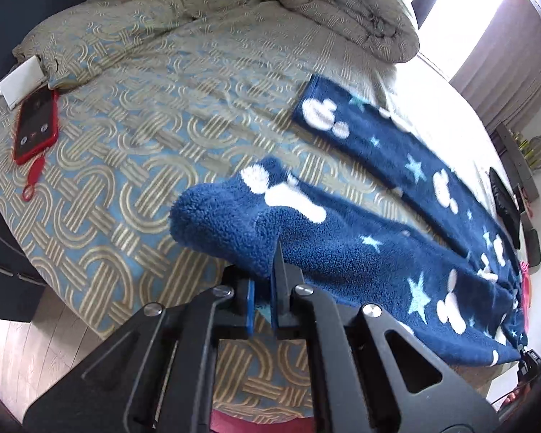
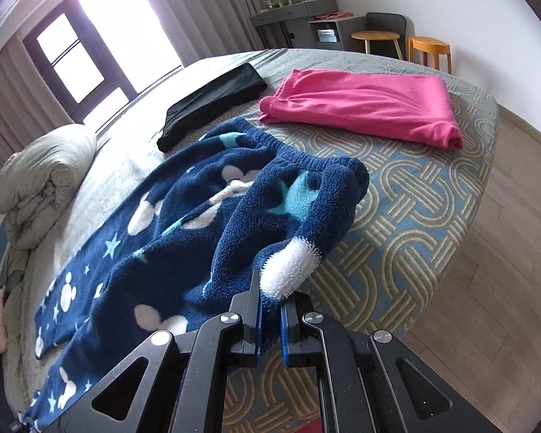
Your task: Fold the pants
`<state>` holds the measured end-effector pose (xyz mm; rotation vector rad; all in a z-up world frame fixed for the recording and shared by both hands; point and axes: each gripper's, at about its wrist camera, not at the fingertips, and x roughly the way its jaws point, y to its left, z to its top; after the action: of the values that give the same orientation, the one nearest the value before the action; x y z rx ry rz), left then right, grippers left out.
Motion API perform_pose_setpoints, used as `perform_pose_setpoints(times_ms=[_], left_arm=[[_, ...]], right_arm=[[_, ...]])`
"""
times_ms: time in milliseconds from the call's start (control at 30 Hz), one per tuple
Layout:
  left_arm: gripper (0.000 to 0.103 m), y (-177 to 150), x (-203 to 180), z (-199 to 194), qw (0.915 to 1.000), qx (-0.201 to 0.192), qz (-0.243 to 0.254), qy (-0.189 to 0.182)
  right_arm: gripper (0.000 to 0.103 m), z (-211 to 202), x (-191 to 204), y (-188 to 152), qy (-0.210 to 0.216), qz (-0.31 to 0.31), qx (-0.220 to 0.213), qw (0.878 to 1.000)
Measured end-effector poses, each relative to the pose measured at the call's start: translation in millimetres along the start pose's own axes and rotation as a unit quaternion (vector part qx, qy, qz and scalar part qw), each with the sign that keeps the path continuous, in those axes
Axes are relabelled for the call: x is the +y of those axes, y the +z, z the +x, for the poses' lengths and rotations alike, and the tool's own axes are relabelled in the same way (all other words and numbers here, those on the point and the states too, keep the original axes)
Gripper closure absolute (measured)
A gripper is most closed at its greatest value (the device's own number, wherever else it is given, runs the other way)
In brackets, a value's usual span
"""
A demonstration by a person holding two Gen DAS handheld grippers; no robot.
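The blue fleece pants (image 1: 396,216) are lying spread on the bed (image 1: 126,166). The left gripper (image 1: 267,270) is pinching 1 leg cuff, and the right gripper (image 2: 270,296) is pinching the waistband corner, lifting both edges slightly.

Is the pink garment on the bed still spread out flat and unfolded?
No. In the right wrist view the pink garment lies folded into a neat rectangle beyond the blue pants.

Left gripper (image 1: 267,252) pointing steeply down, jaws clamped tight on fabric. Right gripper (image 2: 270,292) the same, pinching fleece.
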<state>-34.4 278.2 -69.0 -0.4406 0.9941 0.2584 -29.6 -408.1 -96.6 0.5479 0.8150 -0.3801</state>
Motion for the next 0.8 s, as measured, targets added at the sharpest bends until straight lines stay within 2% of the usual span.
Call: perform_pose_setpoints(times_ms=[133,267,467,633,800], left_arm=[[0.096,-13.0,9.3,11.9,0.9994,0.031,-0.010,0.009],[0.095,-8.3,8.9,-0.1,0.9997,0.022,-0.013,-0.002],[0.095,20.7,-17.2,-22.4,0.9997,-0.017,0.015,-0.003],[0.095,57.0,-34.0,-27.5,0.9993,-0.035,0.013,-0.009],[0.095,87.6,-61.2,-27.6,0.9978,-0.050,0.042,0.014]], right_arm=[[0.097,5.3,-10.2,-8.1,-0.001,0.013,0.022,1.000],[0.097,-7.5,-9.7,-5.6,0.020,0.011,0.007,1.000],[0.097,-38.1,26.5,10.1,0.045,-0.038,-0.061,0.996],[0.097,-43.5,45.0,38.1,0.084,-0.031,-0.084,0.992],[0.097,-35.7,70.2,71.9,0.095,-0.036,-0.100,0.990]])
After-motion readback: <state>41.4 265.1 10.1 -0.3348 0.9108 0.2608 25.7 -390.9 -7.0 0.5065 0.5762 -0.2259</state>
